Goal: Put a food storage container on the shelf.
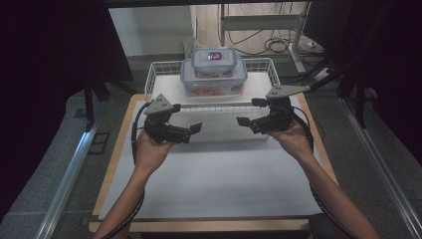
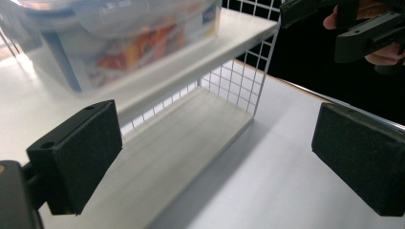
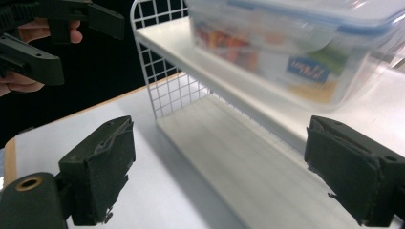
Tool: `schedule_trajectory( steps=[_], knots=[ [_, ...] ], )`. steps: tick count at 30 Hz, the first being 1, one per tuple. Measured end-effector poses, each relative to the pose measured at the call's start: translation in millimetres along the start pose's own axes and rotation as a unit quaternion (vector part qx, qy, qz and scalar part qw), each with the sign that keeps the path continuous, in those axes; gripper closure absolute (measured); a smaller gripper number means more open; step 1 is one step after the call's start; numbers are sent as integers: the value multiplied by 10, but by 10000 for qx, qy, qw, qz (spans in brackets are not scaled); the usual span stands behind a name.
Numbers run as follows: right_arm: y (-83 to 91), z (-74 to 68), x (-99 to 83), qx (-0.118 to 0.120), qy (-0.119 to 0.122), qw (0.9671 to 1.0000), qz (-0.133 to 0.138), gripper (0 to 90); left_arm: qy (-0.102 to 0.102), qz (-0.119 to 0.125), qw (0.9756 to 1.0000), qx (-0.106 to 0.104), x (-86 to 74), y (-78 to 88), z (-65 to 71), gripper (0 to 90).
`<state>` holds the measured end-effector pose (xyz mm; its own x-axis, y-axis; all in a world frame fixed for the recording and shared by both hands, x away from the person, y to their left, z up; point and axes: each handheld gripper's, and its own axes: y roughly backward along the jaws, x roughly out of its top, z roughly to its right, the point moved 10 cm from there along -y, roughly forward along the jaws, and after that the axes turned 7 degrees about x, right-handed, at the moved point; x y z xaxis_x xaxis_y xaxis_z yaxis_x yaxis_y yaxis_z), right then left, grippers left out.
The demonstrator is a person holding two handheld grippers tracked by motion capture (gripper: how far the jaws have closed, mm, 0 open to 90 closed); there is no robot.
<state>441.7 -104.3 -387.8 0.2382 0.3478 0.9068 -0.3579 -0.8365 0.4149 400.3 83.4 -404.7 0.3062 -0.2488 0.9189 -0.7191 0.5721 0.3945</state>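
On the bench (image 1: 219, 174), a white wire-sided shelf rack (image 1: 161, 69) stands at twelve o'clock, carrying a large clear container (image 1: 214, 82) with a smaller container (image 1: 215, 59) stacked on its lid. The left hand-held gripper (image 1: 191, 130) hovers in front of the rack at ten o'clock, jaws wide and empty. The right hand-held gripper (image 1: 249, 113) faces it at two o'clock, jaws also wide, holding nothing. Both point inward, well apart.

The high view is dim, its corners nearly black; the white worktop (image 1: 224, 174) glows palely. In both tool views the food box (image 2: 119, 38) is blurred and overexposed.
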Motion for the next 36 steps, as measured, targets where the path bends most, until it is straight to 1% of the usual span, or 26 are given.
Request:
schedule_trajectory(
  steps=[2, 6, 12, 16, 17, 19, 22, 28, 32, 36],
  knots=[
    [7, -39, -56, 19, 10, 10000, -24, 86, -18, -34, 10000, -7, -83, 15, 29, 27],
    [29, -110, -179, 26, 58, 9999, -93, 65, -51, -81, 9999, 47, -239, 51, 91, 20],
    [77, -214, -425, 5, 87, 9998, -206, 41, 48, -133, 9999, -16, -486, 105, 183, 12],
    [111, -266, -584, -1, 71, 9996, -276, 33, 75, -221, 9997, 2, -671, 125, 228, 10],
    [123, -275, -627, -10, 57, 9995, -295, 31, 117, -224, 9997, 5, -716, 128, 242, 10],
    [147, -287, -707, -32, 40, 9995, -305, 30, 115, -306, 9995, 29, -823, 138, 250, 10],
    [180, -305, -836, -31, -46, 9994, -338, 30, 98, -403, 9990, 135, -972, 154, 241, 8],
    [223, -305, -1100, -185, -45, 9986, -490, 23, 175, -464, 9984, 257, -1223, 212, 246, 9],
    [246, -283, -1300, -287, -46, 9978, -603, 13, 137, -630, 9973, 339, -1429, 239, 255, 8],
    [263, -236, -1535, -374, -112, 9966, -730, 9, 199, -825, 9958, 351, -1659, 256, 256, 8]
  ],
)
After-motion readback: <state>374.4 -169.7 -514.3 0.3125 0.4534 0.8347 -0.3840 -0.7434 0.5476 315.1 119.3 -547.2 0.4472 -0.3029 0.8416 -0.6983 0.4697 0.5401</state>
